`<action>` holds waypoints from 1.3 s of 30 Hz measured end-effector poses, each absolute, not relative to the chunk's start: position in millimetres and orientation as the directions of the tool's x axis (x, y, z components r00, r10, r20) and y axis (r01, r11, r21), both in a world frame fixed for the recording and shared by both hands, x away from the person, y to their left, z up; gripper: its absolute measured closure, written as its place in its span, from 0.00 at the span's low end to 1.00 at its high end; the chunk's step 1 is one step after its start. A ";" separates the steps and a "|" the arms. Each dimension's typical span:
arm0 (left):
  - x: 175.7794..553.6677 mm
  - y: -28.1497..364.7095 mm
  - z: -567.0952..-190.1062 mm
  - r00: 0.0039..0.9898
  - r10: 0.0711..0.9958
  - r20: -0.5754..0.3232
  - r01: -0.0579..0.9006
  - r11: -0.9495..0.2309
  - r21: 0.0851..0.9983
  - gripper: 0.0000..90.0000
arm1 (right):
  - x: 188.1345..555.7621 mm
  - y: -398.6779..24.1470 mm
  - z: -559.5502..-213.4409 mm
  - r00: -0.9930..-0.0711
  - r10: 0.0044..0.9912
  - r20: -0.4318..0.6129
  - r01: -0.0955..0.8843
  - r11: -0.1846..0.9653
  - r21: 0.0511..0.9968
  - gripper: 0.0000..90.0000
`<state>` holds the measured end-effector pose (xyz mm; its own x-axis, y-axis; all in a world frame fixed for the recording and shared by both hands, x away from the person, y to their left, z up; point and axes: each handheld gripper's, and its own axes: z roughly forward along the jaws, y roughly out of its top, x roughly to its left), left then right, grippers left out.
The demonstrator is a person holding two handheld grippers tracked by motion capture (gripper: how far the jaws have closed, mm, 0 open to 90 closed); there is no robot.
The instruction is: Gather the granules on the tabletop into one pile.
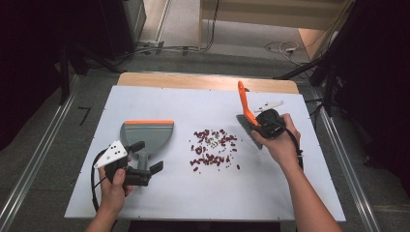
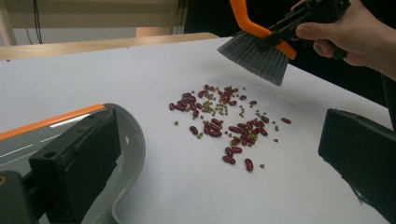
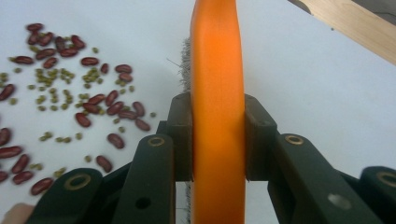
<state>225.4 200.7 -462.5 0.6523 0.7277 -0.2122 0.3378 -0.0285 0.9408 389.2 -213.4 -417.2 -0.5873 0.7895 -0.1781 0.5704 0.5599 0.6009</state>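
Observation:
A grey dustpan [image 1: 147, 133] with an orange front lip lies on the left of the white table [image 1: 203, 193]; its curved wall [image 2: 126, 154] is beside one jaw in the left gripper view. My left gripper [image 1: 146, 156] is open, its jaws wide on either side of the pan's handle. Red beans and small green ones [image 1: 212, 147] lie scattered mid-table [image 2: 222, 119] [image 3: 70, 93]. Just right of them, my right gripper [image 1: 258, 126] is shut on the orange handle [image 3: 217, 116] of a brush. Its grey bristles [image 2: 257, 56] hang above the table beyond the beans.
A wooden strip [image 1: 208, 82] runs along the table's far edge. Cables [image 1: 280, 48] lie on the floor beyond it. Metal rails [image 1: 34, 164] flank the table on both sides. Bare white surface lies in front of the beans.

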 end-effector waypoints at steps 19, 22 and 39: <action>224.9 194.7 -464.1 0.666 0.716 -0.210 0.342 -0.044 0.939 0.00 | 398.2 -157.3 -448.1 -0.621 0.713 -0.325 0.572 0.696 0.434 0.77; 224.4 193.3 -463.6 0.670 0.713 -0.208 0.340 -0.045 0.939 0.00 | 392.8 -151.9 -451.4 -0.631 0.705 -0.323 0.564 0.704 0.433 0.76; 224.8 193.9 -462.6 0.669 0.712 -0.213 0.341 -0.039 0.939 0.00 | 353.3 -131.5 -453.6 -0.721 0.634 -0.279 0.492 0.752 0.438 0.76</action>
